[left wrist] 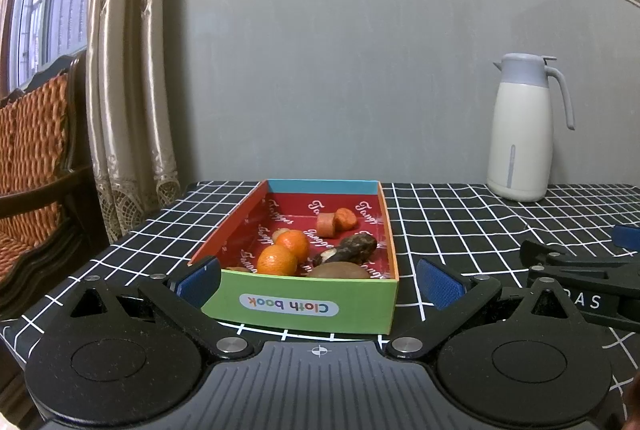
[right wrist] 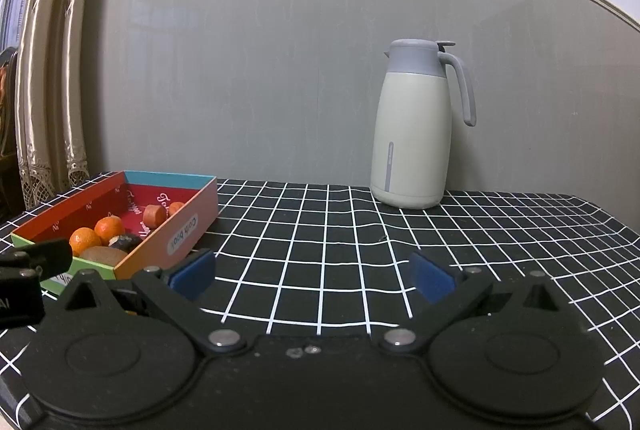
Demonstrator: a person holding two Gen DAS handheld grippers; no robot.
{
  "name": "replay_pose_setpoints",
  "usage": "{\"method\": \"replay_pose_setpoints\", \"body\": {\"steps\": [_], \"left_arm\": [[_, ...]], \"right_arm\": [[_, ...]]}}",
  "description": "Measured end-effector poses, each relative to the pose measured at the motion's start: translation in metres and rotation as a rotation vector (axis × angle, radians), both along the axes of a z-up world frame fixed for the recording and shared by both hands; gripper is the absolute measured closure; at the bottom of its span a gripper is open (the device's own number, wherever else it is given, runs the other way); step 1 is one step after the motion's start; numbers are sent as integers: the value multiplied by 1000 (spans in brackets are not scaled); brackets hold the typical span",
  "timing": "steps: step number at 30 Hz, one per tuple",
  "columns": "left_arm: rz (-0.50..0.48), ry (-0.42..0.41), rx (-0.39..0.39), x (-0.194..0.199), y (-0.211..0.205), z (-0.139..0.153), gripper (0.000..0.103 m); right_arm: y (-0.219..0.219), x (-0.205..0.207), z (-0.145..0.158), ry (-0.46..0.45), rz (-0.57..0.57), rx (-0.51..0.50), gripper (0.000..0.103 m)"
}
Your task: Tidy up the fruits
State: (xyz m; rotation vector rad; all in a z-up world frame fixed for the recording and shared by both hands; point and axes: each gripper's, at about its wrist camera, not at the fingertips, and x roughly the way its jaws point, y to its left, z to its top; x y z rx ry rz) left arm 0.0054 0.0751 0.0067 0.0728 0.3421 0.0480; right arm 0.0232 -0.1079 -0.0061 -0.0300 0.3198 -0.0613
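- Left wrist view: the left gripper point(left wrist: 319, 280) rests low over the checked surface point(left wrist: 460, 230), its jaws spread wide and holding nothing; the near green end of the box point(left wrist: 300, 304), labelled "Cloth book", lies between the two blue pads.
- Left wrist view, contents: inside the box lie two oranges point(left wrist: 286, 252) touching each other, a brown kiwi-like fruit point(left wrist: 339, 270) at the near wall, a dark elongated piece point(left wrist: 346, 250) beside it, and two small orange-red pieces point(left wrist: 336, 221) toward the far end.
- Left wrist view, surroundings: a pale jug point(left wrist: 522, 128) stands well apart at the far right; part of the right gripper point(left wrist: 580, 270) shows at the right edge.
- Right wrist view: the right gripper point(right wrist: 314, 276) hovers over bare checked cloth, jaws spread and empty, with the box point(right wrist: 176, 230) to its left and the jug point(right wrist: 416, 128) ahead.
- Progress (judgement): no fruit is visible loose on the surface in either view, and all visible fruit sits in the box; the gathering appears largely or wholly done, with at most tidying within the box left.
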Motion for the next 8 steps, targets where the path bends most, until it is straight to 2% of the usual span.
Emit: {"method": "replay_pose_setpoints", "body": {"steps": [3, 8], "left_arm": [[-40, -6, -19, 0, 1, 0, 0], [-1, -42, -37, -5, 5, 2, 0]], "right_arm": [[1, 0, 0, -1, -1, 1, 0], [1, 0, 0, 0, -3, -1, 0]]}}
